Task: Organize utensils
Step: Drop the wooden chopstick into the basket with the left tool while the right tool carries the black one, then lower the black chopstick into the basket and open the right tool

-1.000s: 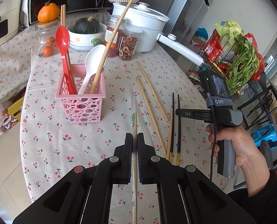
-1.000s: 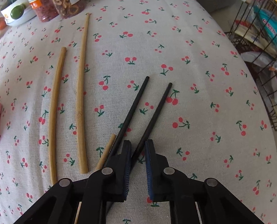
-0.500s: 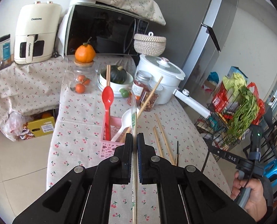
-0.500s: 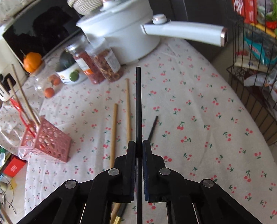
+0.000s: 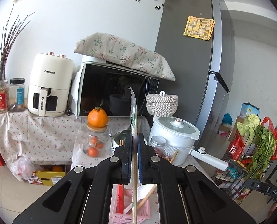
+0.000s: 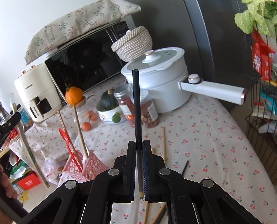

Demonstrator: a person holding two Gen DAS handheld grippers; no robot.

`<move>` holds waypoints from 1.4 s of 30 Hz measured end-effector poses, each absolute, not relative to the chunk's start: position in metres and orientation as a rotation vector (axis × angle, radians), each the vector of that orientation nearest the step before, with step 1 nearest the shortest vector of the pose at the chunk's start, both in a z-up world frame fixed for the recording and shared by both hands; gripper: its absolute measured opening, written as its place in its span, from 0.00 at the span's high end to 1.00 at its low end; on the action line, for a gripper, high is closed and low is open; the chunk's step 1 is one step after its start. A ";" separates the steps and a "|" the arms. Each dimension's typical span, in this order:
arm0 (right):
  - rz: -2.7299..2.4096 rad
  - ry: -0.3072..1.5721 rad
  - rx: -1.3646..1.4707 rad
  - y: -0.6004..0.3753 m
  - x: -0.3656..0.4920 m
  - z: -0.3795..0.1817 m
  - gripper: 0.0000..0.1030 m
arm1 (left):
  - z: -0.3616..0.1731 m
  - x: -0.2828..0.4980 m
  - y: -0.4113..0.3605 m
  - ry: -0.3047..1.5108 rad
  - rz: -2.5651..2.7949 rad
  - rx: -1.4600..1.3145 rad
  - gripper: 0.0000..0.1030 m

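Observation:
My left gripper is shut on a chopstick in a clear wrapper, which sticks up above the table. Below it stands the pink basket with a red spoon, a white spoon and a wooden chopstick. My right gripper is shut on a black chopstick, lifted over the cherry-print table. In the right wrist view the pink basket is at lower left with the red spoon. Wooden chopsticks and a second black chopstick lie on the cloth. The left gripper shows at the left edge.
A white pot with a long handle, two jars and a bowl with a squash stand at the table's back. A wire rack of greens is on the right. Microwave, air fryer and fridge stand behind.
Both grippers rose and tilted up from the table. The right one closed on a black chopstick and lifted it; the left one carried the wrapped chopstick up above the basket.

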State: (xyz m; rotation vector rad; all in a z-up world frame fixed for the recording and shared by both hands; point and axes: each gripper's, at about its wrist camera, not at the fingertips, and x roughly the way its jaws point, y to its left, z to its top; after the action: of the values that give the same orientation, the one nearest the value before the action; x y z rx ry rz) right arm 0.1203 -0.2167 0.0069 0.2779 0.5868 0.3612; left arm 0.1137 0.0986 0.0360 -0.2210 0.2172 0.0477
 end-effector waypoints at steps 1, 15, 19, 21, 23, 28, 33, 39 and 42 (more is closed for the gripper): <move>0.371 0.587 0.275 -0.214 0.122 0.008 0.96 | 0.033 0.120 0.096 0.209 0.050 -0.210 0.95; 0.458 0.603 0.218 -0.180 0.130 0.010 0.96 | -0.011 0.172 0.079 0.173 0.077 -0.136 0.95; 0.464 0.612 0.217 -0.174 0.132 0.009 0.95 | -0.021 0.173 0.081 0.227 0.078 -0.145 0.92; 0.466 0.613 0.214 -0.171 0.132 0.009 0.95 | -0.022 0.174 0.084 0.287 0.077 -0.162 0.83; 0.470 0.611 0.213 -0.167 0.131 0.011 0.95 | -0.022 0.170 0.088 0.331 0.076 -0.185 0.61; 0.492 0.579 0.229 -0.159 0.127 0.024 0.95 | -0.014 0.146 0.099 0.405 0.074 -0.211 0.50; 0.513 0.545 0.248 -0.148 0.125 0.038 0.95 | -0.011 0.120 0.115 0.529 0.117 -0.246 0.42; 0.534 0.505 0.285 -0.131 0.128 0.050 0.95 | -0.028 0.093 0.129 0.664 0.133 -0.305 0.39; 0.541 0.489 0.302 -0.121 0.132 0.053 0.95 | -0.036 0.088 0.136 0.707 0.127 -0.340 0.39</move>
State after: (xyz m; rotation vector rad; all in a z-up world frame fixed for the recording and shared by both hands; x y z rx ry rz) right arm 0.1318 -0.1207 0.0525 0.3020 0.4889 0.5415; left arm 0.0880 0.1356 -0.0362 -0.3400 0.7066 0.1269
